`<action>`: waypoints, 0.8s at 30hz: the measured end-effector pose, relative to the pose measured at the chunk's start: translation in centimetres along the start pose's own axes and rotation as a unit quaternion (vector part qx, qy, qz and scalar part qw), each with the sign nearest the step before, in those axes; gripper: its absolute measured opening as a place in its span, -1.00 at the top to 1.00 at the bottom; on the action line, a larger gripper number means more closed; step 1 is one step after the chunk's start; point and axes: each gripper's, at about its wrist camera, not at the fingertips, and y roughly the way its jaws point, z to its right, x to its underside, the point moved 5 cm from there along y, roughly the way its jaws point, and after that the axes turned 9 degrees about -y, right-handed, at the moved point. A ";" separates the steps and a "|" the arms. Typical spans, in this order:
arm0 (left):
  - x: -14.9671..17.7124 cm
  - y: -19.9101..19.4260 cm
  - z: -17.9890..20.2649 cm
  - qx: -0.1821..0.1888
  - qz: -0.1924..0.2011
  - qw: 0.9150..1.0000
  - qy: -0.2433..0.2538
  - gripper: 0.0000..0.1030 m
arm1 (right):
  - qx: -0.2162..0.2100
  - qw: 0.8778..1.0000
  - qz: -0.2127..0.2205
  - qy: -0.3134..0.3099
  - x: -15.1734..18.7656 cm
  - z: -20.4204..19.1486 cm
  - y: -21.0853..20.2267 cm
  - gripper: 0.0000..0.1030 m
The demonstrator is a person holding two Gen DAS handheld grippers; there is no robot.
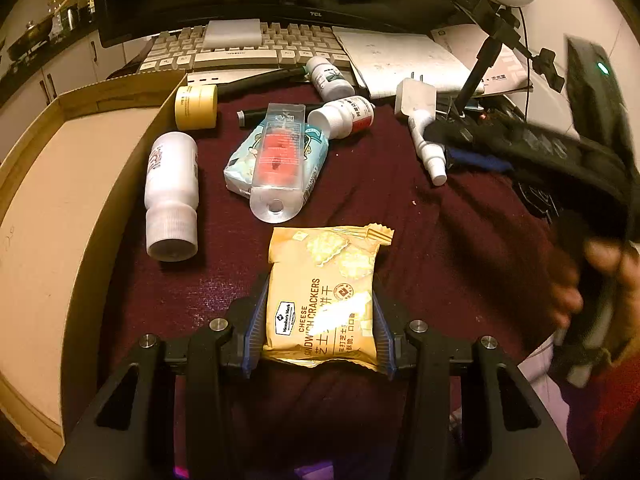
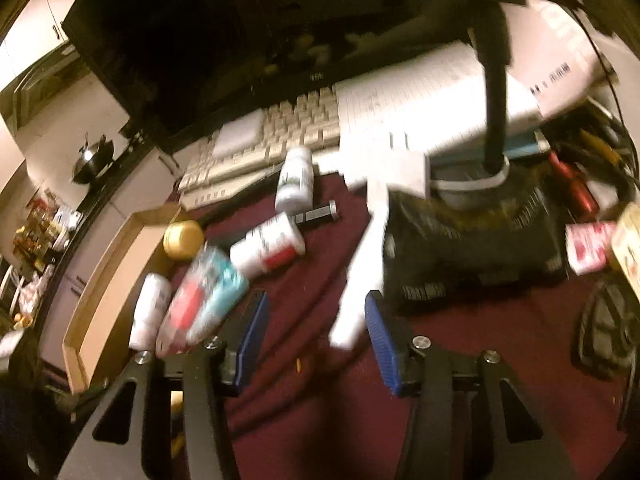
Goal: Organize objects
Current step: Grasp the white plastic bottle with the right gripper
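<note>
Left claw [image 1: 320, 320]: blue pads pinch the sides of a yellow cracker packet [image 1: 324, 292]. Packet lies flat on the maroon cloth [image 1: 400, 208] of the worktop, long axis running straight away from the claw, crimped end pointing toward the keyboard [image 1: 240, 48].

Right claw [image 2: 316, 340]: fingers spread, nothing pressed between them. Its view is blurred. The tip of a white spray bottle [image 2: 360, 280] sits just inside the gap, near the right pad, contact not clear; the bottle's long axis runs diagonally away, up and to the right.

Count beyond the packet, left view: one large white bottle [image 1: 172, 196] on its side, cap toward the camera; two small white pill bottles [image 1: 328, 76] [image 1: 344, 116], both lying down; one yellow jar [image 1: 196, 106]; one clear case with red contents [image 1: 276, 160] lying on one teal pouch [image 1: 244, 164]; one white charger [image 1: 414, 98]; one dark pen [image 1: 250, 114].

Edges: open cardboard box [image 1: 60, 184] along the cloth's left side, its near wall just beside the large bottle. Bare cloth right of the packet. A hand [image 1: 592, 280] grips the right tool at the frame's right edge.
</note>
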 end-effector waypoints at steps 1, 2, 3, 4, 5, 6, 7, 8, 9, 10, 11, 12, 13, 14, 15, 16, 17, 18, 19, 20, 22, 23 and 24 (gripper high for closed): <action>0.0 0.0 0.0 -0.001 0.000 1.000 0.000 0.11 | 0.010 1.000 -0.001 0.000 -0.3 0.1 0.4 0.04; 0.0 0.0 0.0 -0.001 0.000 1.000 0.000 0.11 | 0.029 1.000 -0.003 -0.003 -0.7 0.4 1.0 0.04; 0.0 0.0 -0.1 0.000 0.000 1.000 0.000 0.12 | 0.052 0.999 -0.014 -0.004 -1.0 0.8 1.7 0.04; 0.0 0.0 -0.1 0.001 0.001 1.000 0.000 0.12 | 0.065 0.998 -0.024 0.000 -1.0 1.2 2.2 0.04; 0.0 -0.1 -0.1 0.001 0.001 1.000 0.000 0.12 | 0.075 0.997 -0.036 0.008 -1.0 1.6 2.7 0.04; 0.0 -0.1 -0.1 0.002 0.001 1.000 -0.001 0.12 | 0.075 0.996 -0.042 0.014 -1.0 1.9 3.2 0.04; 0.0 -0.1 -0.1 0.003 0.001 1.000 0.000 0.12 | 0.074 0.996 -0.042 0.015 -1.1 2.0 3.4 0.04; 0.0 -0.1 -0.1 0.002 0.001 1.000 0.001 0.12 | 0.079 0.996 -0.042 0.011 -1.4 1.9 3.6 0.07; 0.0 -0.1 -0.1 0.001 0.001 1.000 0.002 0.12 | 0.090 0.995 -0.043 0.004 -1.6 1.7 3.8 0.11; 0.0 -0.1 -0.1 0.001 0.000 1.000 0.002 0.12 | 0.097 0.994 -0.050 -0.002 -1.8 1.6 4.3 0.24; 0.0 0.0 -0.1 0.001 0.000 1.000 0.002 0.12 | 0.100 0.993 -0.057 -0.004 -1.7 1.7 4.6 0.34; 0.0 -0.1 -0.1 0.003 0.000 1.000 0.001 0.12 | 0.108 0.993 -0.056 -0.012 -1.9 1.7 4.8 0.36; 0.0 -0.1 -0.2 0.005 0.000 1.000 -0.002 0.12 | 0.112 0.992 -0.058 -0.019 -1.9 1.6 4.9 0.37; 0.0 -0.1 -0.3 0.008 0.000 1.000 -0.004 0.12 | 0.112 0.992 -0.058 -0.022 -1.9 1.7 5.0 0.41; 0.0 -0.1 -0.3 0.009 0.001 1.000 -0.005 0.12 | 0.107 0.992 -0.057 -0.023 -1.8 1.5 4.8 0.43; 0.0 -0.2 -0.3 0.010 0.001 1.000 -0.005 0.12 | 0.103 0.993 -0.056 -0.021 -1.7 1.5 4.7 0.44; 0.0 -0.2 -0.3 0.009 0.001 1.000 -0.004 0.12 | 0.094 0.994 -0.052 -0.017 -1.5 1.5 4.5 0.44; 0.0 -0.2 -0.3 0.009 0.002 1.000 -0.005 0.12 | 0.081 0.996 -0.047 -0.013 -1.3 1.4 4.1 0.44; -0.1 -0.2 -0.3 0.009 0.002 1.000 -0.007 0.12 | 0.074 0.996 -0.042 -0.013 -1.3 1.2 3.8 0.44; -0.1 -0.2 -0.3 0.009 0.001 1.000 -0.008 0.12 | 0.066 0.997 -0.034 -0.015 -1.1 0.8 3.1 0.44; -0.2 -0.3 -0.4 0.006 0.004 1.000 -0.010 0.12 | 0.055 0.998 -0.021 -0.021 -0.9 -0.1 1.9 0.44; -0.2 -0.4 -0.4 0.005 0.005 1.000 -0.010 0.12 | 0.051 0.998 -0.017 -0.023 -0.9 -0.5 1.6 0.44; -0.2 -0.4 -0.5 0.003 0.006 1.000 -0.010 0.12 | 0.043 0.999 -0.010 -0.025 -0.8 -0.9 0.9 0.44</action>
